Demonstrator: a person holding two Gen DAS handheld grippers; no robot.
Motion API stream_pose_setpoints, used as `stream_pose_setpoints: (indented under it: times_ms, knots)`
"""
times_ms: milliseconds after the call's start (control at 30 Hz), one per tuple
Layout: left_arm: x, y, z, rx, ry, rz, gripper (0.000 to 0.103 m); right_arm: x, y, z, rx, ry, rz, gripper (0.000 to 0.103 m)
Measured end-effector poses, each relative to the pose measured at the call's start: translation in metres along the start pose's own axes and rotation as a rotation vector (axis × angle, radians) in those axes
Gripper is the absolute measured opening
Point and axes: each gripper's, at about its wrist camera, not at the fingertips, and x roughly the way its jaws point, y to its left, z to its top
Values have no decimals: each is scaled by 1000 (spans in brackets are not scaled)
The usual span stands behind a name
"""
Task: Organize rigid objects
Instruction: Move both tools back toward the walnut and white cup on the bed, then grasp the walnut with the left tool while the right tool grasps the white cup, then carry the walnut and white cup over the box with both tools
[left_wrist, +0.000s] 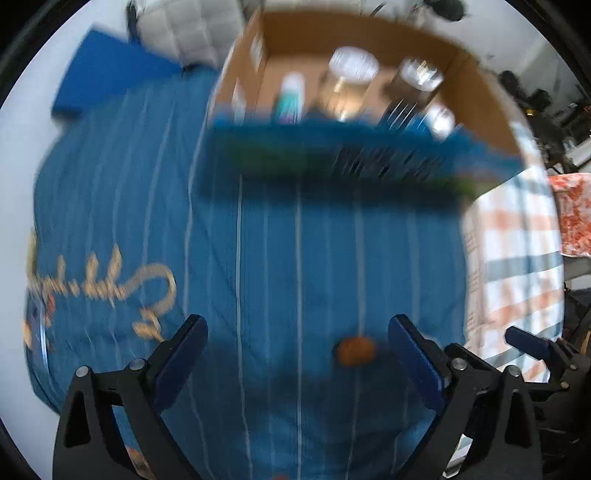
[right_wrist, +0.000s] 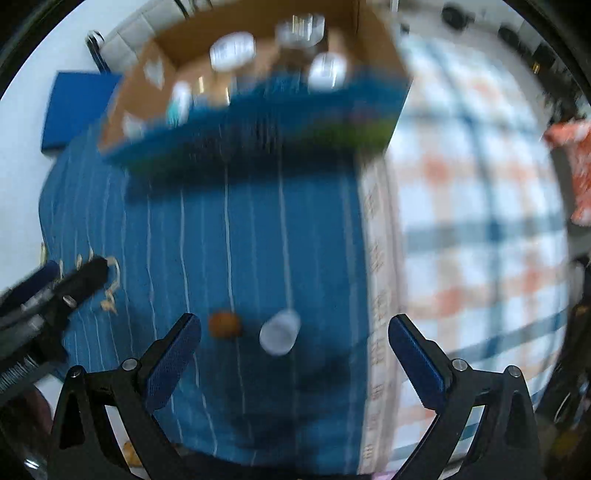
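Both views are motion-blurred. A cardboard box (left_wrist: 476, 96) with a blue front stands at the far end of a blue striped cloth and holds several jars (left_wrist: 351, 74) and a small bottle (left_wrist: 291, 96). A small orange-brown object (left_wrist: 355, 350) lies on the cloth just inside the right finger of my left gripper (left_wrist: 297, 334), which is open and empty. In the right wrist view the same orange object (right_wrist: 224, 324) and a small white cup-like piece (right_wrist: 280, 331) lie between the spread fingers of my right gripper (right_wrist: 293, 334), which is open. The box (right_wrist: 147, 74) is far ahead.
A checked orange, blue and white cloth (right_wrist: 480, 221) covers the surface to the right. A blue pad (left_wrist: 107, 70) lies at the far left. The other gripper shows at the right edge (left_wrist: 535, 343) and at the left edge (right_wrist: 55, 288).
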Motion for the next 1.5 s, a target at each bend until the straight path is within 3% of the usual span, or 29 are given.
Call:
stream_pose_setpoints:
  times_ms: [167,300,367,433,567,700,767,800,833,900,933,967,1233,1500]
  knots:
    - [51,21,-24,-77,131,-3,99,67,7,-16,12,129,30,77]
    - [64,26,-35,-89,169,-19,99,91,7,-16,39,134,9,61]
    - [67,23,-39,-84,181,-38,99,100,6,-16,38,150,-3,38]
    - [72,17,-43,-73,190,-65,99,103,4,-17,35,150,-14,34]
    - [84,-7,-49,-29,221,-129,99,91,-8,-24,35,118,-38,34]
    - [102,-30,-52,12,252,-144,94,76,-28,-31,55,83,-77,34]
    - [110,-42,-54,31,268,-147,85,71,-37,-34,66,74,-91,34]
    - [114,-47,-55,40,275,-146,77,70,-42,-36,73,72,-96,34]
    - [118,-52,-57,52,283,-141,63,70,-46,-38,80,71,-97,34]
    - [127,-60,-61,74,301,-130,53,70,-52,-40,94,71,-97,35]
    - [128,-63,-64,83,295,-110,42,72,-56,-42,102,75,-98,35]
    - [126,-65,-65,94,271,-97,39,75,-58,-44,108,80,-97,35]
    - [115,-52,-74,67,231,-89,39,81,-57,-48,87,78,-71,35]
    - [44,-38,-64,55,84,-80,39,58,-40,-39,24,30,-59,34]
